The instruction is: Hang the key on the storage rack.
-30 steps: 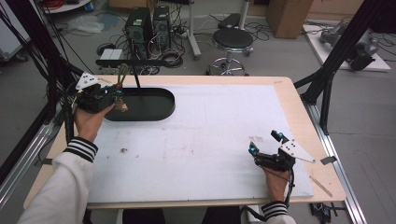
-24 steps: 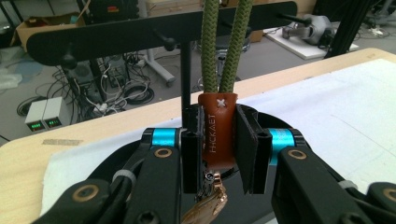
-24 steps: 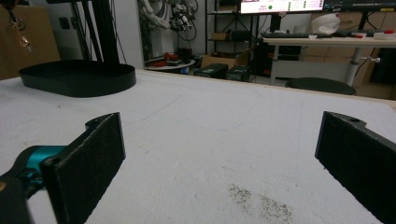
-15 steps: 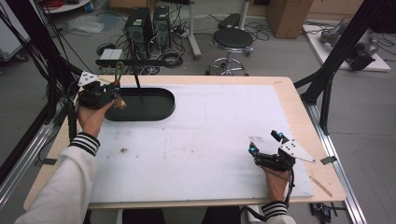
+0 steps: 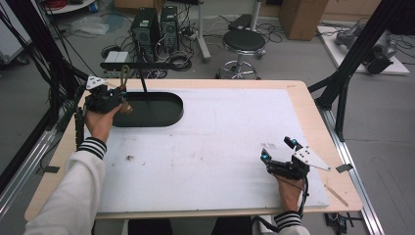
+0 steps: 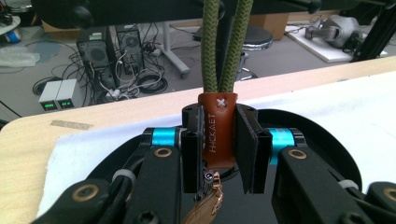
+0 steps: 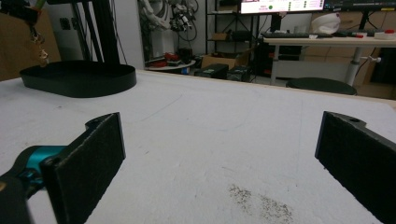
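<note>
Keychain (image 6: 216, 135) looks hung on the stand's bar (image 5: 142, 64), left tool (image 6: 218, 154) clamping its leather tab; release remains, right tool (image 7: 219, 154) wide on tabletop (image 5: 220, 142).

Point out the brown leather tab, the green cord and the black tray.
brown leather tab (image 6: 217, 135), left gripper view, middle of its lettered face
green cord (image 6: 225, 51), left gripper view, right strand
black tray (image 5: 161, 110), high view, bare floor

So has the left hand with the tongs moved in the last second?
Barely. The left tongs stay at the black tray's left end, clamped on the brown leather tab.
</note>
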